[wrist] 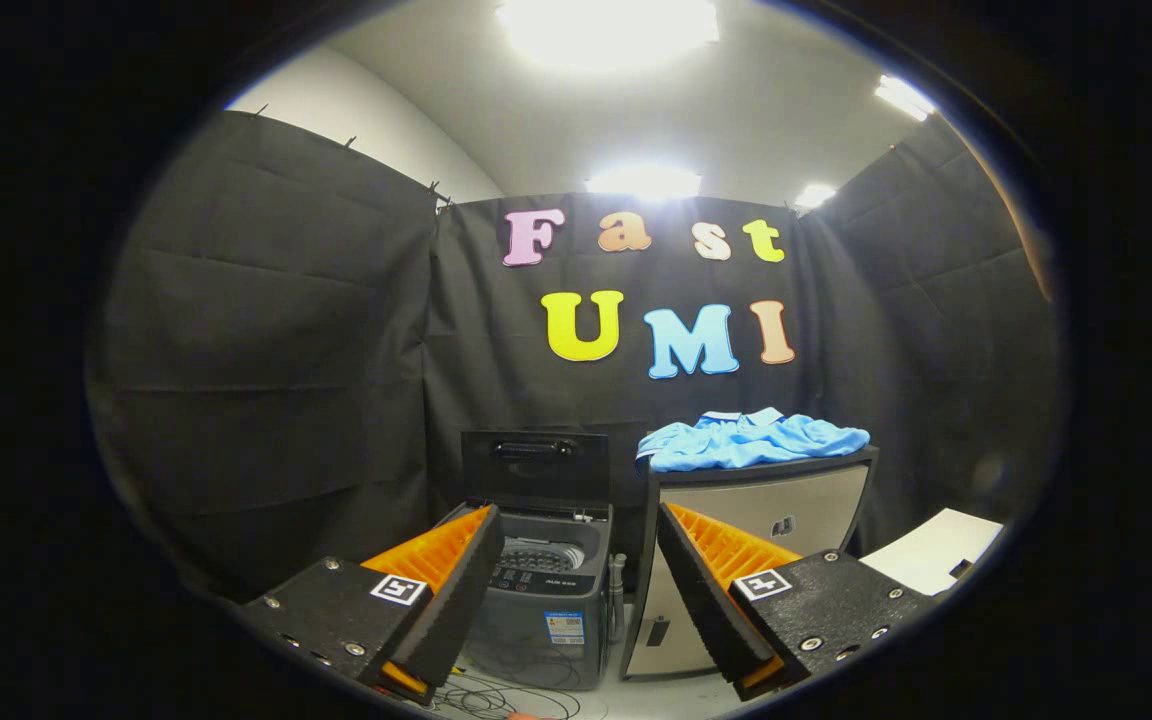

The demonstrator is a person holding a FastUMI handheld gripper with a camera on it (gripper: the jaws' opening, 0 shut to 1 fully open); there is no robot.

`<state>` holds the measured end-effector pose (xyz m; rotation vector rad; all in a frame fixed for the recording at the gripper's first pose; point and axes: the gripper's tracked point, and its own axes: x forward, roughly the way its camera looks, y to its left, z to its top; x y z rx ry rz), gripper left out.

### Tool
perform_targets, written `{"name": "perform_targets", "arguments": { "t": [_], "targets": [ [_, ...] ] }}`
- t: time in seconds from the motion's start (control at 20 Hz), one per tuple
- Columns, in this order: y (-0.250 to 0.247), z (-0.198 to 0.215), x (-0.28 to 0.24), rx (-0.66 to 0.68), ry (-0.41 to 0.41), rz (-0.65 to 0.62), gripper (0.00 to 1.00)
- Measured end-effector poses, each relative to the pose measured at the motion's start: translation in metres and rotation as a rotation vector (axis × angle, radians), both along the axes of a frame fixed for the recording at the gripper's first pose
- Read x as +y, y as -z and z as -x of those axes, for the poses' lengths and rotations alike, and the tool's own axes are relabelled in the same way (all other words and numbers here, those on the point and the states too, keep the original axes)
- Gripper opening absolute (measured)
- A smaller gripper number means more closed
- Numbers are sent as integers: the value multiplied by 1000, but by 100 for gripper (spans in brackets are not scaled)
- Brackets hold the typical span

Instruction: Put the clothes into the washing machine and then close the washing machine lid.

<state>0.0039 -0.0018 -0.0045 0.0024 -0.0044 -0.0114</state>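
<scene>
One heap of light-blue clothes (751,440) lies atop the cabinet (766,520) just right of the open washing machine (541,580). The gripper (576,580) gapes empty. Soft, light cloth; likely best pinched at a raised fold.

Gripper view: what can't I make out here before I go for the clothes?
- Washing machine drum: mostly hidden behind its front rim and the left finger.
- Clothes on the cabinet: bunched up, so how many pieces is unclear.
- Cabinet's lower front: covered by the right finger of the open tongs.
- Machine's label: too small.
</scene>
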Motion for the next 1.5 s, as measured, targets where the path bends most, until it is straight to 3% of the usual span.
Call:
{"name": "perform_targets", "arguments": {
  "t": [1.5],
  "targets": [
    [1,2,-1,3,2,-8,96]
  ]
}}
